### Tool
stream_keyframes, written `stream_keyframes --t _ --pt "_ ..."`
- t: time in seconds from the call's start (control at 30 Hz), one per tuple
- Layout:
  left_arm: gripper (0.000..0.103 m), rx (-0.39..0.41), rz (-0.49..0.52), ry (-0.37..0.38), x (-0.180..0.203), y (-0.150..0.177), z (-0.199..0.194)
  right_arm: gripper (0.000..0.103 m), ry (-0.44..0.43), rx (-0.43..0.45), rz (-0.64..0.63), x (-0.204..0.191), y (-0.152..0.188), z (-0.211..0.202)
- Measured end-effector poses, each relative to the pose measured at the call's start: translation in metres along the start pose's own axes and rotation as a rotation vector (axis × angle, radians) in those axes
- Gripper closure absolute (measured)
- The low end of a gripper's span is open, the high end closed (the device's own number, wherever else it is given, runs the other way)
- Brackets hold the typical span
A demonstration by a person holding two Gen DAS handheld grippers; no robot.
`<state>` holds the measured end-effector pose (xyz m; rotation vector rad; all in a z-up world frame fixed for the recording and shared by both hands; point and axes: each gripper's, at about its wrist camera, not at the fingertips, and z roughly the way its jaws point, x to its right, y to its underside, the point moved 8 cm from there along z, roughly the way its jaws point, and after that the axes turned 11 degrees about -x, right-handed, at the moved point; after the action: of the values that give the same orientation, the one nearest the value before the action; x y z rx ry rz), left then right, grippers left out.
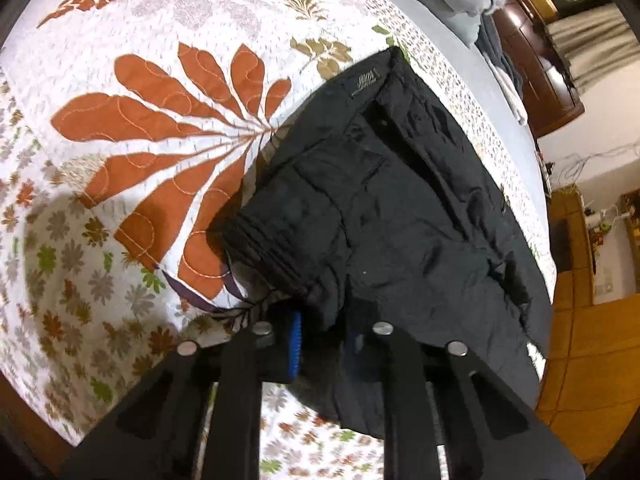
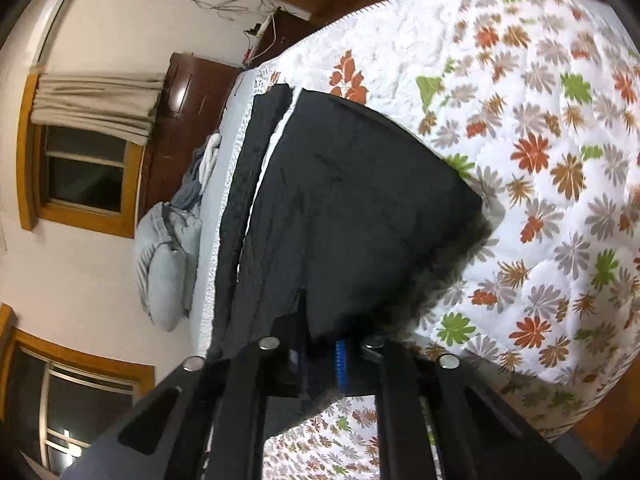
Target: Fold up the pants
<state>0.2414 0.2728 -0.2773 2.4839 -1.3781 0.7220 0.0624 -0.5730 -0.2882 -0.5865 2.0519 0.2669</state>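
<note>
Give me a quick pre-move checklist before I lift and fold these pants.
1. Left gripper shut on pants: ok, fabric sits between the pads.
2. Right gripper shut on pants: ok, cloth pinched at the blue pad.
3. Pants on the quilt: ok, though one side lies close to its edge.
4. All fabric layers caught in each grip: cannot tell.
5. Purple strap free of the left gripper: cannot tell.
</note>
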Motion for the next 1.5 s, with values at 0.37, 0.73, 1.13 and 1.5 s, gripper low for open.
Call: stream_keyframes --t 0.37,0.73,1.13,1.5 --pt "0.092 0.035 -0.089 -0.012 -0.065 0.01 -0.075 0.097 0.03 -0.109 -0.117 -0.045 0.057 0.008" --pt "0.074 0.034 -0.096 -0.045 -0.108 0.016 -0.069 0.081 0.14 -0.214 -0.105 -0.022 0.085 0.042" --pt "0.008 0.251 0.168 -0.153 -0.053 -0.054 -0.18 0.029 0.37 -0.07 -0.307 -0.077 0.056 -0.046" --pt "0.007 0.039 0.302 -0.057 0.037 -0.177 -0.086 0.016 0.178 -0.26 -0.393 -0.192 0.034 0.08"
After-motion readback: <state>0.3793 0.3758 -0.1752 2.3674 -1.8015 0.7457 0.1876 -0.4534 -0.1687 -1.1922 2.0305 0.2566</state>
